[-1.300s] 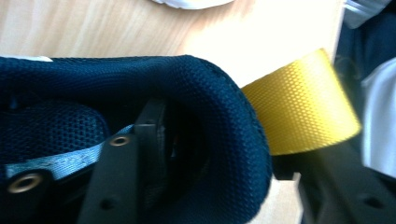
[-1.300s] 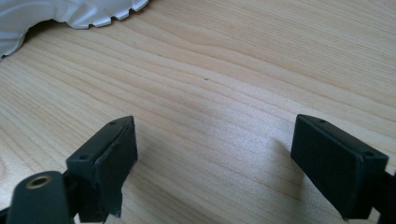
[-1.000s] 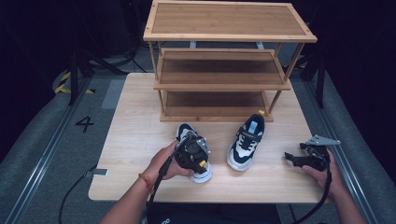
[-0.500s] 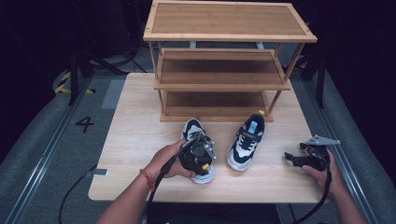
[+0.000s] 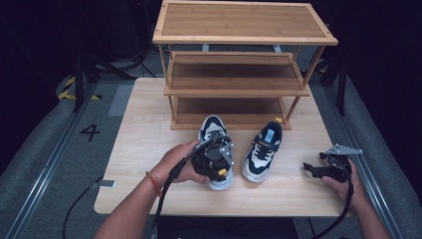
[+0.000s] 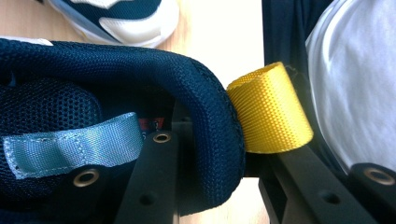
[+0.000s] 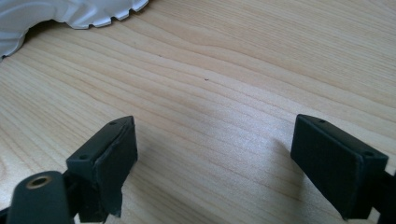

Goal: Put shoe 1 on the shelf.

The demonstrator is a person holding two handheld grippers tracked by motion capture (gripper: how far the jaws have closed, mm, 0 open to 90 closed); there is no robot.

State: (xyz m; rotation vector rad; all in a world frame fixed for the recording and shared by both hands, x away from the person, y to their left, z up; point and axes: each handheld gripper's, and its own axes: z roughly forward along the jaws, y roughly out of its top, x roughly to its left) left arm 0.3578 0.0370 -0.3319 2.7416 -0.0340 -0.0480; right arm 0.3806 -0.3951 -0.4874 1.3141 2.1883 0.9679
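High view: left gripper (image 5: 215,160) on left sneaker (image 5: 215,130), right sneaker (image 5: 262,151) beside it, both on desk (image 5: 139,149) before empty shoe rack (image 5: 239,64), so nothing seems shelved. Right gripper (image 5: 318,169) idle. Left gripper view adds jaws clamping heel collar (image 6: 212,116) by yellow pull loop (image 6: 271,109); right gripper view, jaws spread wide.

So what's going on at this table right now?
A person is working with two handheld grippers in front of a wooden shoe rack. The left gripper is clamped on the heel collar of the left sneaker, one jaw inside it, beside the yellow pull loop. The right gripper rests open on the table; the right sneaker stands untouched.
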